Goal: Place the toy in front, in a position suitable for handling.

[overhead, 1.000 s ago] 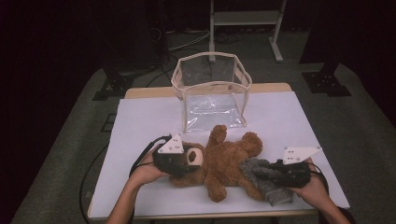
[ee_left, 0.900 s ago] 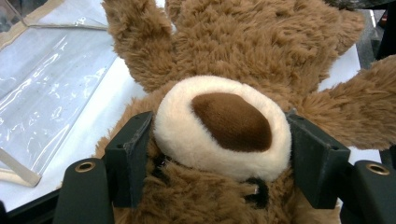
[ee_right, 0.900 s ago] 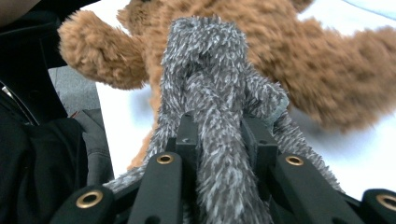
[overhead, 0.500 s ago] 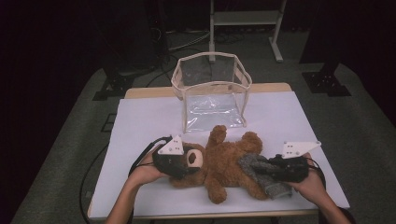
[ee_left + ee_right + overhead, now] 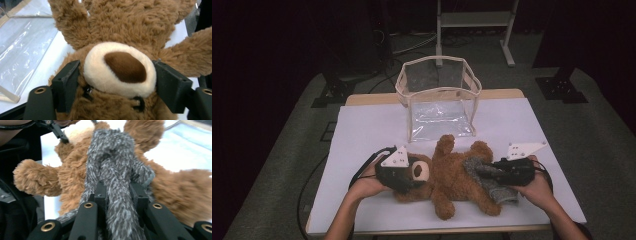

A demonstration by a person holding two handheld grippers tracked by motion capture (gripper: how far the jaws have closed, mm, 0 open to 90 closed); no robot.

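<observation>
A brown teddy bear [image 5: 457,175] lies on its back on the white table [image 5: 362,130], head to the left. My left gripper [image 5: 412,175] reaches over its head. In the left gripper view the jaws of the left gripper [image 5: 117,75] flank the cream muzzle [image 5: 120,67] and rest against both its sides; they have just been opening slightly. My right gripper [image 5: 484,170] is shut on a grey knitted cloth [image 5: 499,192] draped over the bear's lower body. In the right gripper view the grey cloth [image 5: 112,152] runs up between the right gripper [image 5: 117,192] jaws, over the bear [image 5: 72,170].
A clear plastic bag [image 5: 439,97] with a beige rim stands open at the table's far middle, just beyond the bear's raised arm. Bare table surface lies to the left and far right. A metal stand [image 5: 474,20] is on the floor behind.
My right gripper has moved a little left and away, toward the bear's body, with the grey cloth in it. The left hand has kept still at the bear's head.
</observation>
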